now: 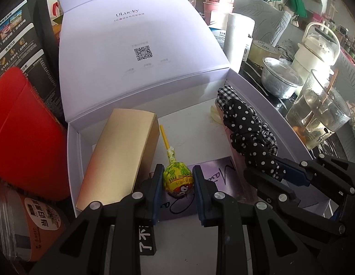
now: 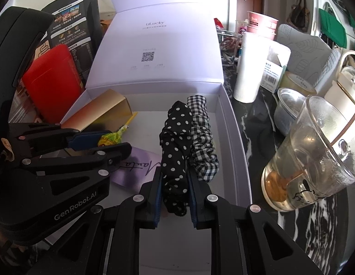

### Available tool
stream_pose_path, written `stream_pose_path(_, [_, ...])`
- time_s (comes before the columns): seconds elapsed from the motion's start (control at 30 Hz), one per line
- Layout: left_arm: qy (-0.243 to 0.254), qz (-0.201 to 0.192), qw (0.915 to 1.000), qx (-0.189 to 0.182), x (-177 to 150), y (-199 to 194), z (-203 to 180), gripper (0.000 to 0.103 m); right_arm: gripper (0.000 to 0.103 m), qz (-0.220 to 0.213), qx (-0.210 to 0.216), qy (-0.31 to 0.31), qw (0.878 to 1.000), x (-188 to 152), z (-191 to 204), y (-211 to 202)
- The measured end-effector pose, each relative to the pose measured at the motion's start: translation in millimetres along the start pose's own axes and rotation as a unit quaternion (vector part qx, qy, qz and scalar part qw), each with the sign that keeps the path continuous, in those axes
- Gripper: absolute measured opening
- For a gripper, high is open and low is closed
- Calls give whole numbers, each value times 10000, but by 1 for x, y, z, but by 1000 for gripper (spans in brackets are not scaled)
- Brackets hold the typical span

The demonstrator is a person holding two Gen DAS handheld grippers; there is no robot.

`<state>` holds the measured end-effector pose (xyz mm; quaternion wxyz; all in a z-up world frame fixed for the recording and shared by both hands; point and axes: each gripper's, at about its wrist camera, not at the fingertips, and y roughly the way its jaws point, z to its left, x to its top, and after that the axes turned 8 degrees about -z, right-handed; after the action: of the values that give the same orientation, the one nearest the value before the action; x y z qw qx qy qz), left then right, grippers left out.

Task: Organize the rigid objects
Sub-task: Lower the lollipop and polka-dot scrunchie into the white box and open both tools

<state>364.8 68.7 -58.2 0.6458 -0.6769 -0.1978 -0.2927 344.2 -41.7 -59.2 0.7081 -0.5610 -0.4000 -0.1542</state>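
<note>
Lollipop (image 1: 178, 178) fills left claw (image 1: 177, 180); right claw (image 2: 174, 190) pinches polka-dot scrunchie (image 2: 175, 151).

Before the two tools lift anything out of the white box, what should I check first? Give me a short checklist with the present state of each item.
1. Left tool around the lollipop: ok, the wrapped head sits between the two pads.
2. Left pads pressing the lollipop: cannot tell, a thin gap may remain on each side.
3. Right tool on the dotted scrunchie: ok, the fabric is squeezed between its pads.
4. Checked scrunchie free of the grip: ok, outside the right pad, though it touches the dotted one.
5. Lollipop stick clear of the gold box: ok, it lies beside it, apart.
6. Box lid open: ok, it stands back.
</note>
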Motion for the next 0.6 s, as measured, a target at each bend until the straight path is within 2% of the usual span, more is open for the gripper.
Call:
stream_pose_path(0.2, [-47, 43, 10000, 44, 2, 3, -3, 25, 21, 28, -35, 7, 10000, 1, -1, 1])
stream_pose_path(0.4, [-10, 194, 9996, 209, 4, 7, -6, 25, 31, 6, -161, 70, 9998, 4, -4, -4])
stream_pose_path(0.6, [-23, 57, 9997, 221, 7, 0, -9, 26, 35, 8, -234, 115, 9997, 5, -9, -15])
